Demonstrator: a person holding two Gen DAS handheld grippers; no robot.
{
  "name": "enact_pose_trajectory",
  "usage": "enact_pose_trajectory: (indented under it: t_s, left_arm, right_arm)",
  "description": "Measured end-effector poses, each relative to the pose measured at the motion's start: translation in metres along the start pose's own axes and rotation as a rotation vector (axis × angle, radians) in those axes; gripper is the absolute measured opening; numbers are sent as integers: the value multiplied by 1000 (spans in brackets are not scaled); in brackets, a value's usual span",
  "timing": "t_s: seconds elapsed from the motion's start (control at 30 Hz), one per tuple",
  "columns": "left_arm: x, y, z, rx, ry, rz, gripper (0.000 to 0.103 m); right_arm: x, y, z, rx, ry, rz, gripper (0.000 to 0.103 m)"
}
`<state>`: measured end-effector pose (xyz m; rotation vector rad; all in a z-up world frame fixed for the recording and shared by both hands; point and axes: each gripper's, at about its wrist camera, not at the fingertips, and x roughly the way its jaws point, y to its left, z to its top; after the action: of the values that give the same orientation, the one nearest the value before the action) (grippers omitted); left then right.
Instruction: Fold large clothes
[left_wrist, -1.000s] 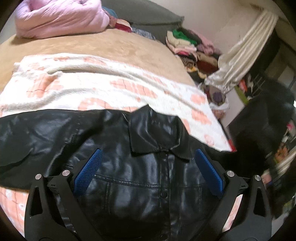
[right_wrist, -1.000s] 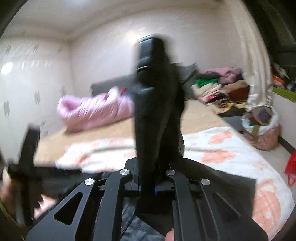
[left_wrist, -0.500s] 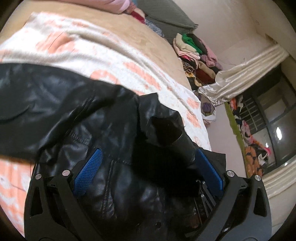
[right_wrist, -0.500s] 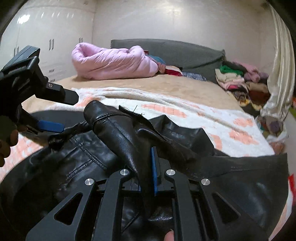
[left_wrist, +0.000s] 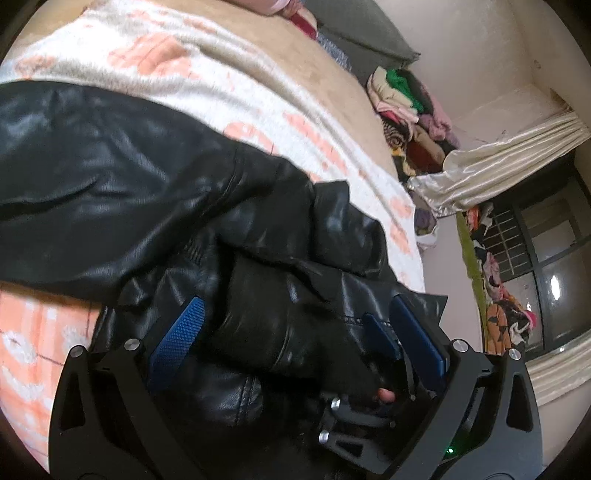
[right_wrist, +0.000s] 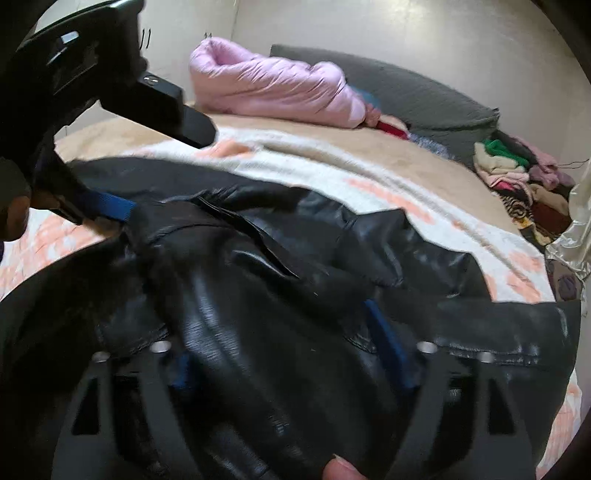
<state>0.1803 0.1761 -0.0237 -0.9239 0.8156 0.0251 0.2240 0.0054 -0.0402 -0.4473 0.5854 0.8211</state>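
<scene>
Both grippers are wide. Right gripper (right_wrist: 280, 354) is opening, its pads off the black jacket (right_wrist: 280, 295) sleeve between them. Left gripper (left_wrist: 295, 332) hangs open over the jacket on my blanket (left_wrist: 207, 74); pink coat (right_wrist: 273, 92) at twelve o'clock.

The left gripper (left_wrist: 295, 325) points downward with its jaws spread wide, the blue pads (left_wrist: 179, 334) well apart and pressing on nothing. The right gripper (right_wrist: 288, 354) also tilts downward, and its jaws are opening, with black leather lying between them but no longer pinched by the pads. Seen from the right wrist, the left gripper sits up and to the left of the right claw, with part of a hand (right_wrist: 14, 218) behind it.
</scene>
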Motion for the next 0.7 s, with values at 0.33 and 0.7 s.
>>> enact_pose_trajectory:
  t_s: [0.33,0.7]
  left_arm:
    - [22,15,-6,38,58,156,94]
    - [15,-6,-30,282,2,351,31]
  right_arm:
    - [-5,2,-10,12,103,36,99]
    - [-30,0,-34,-103,200,31,99]
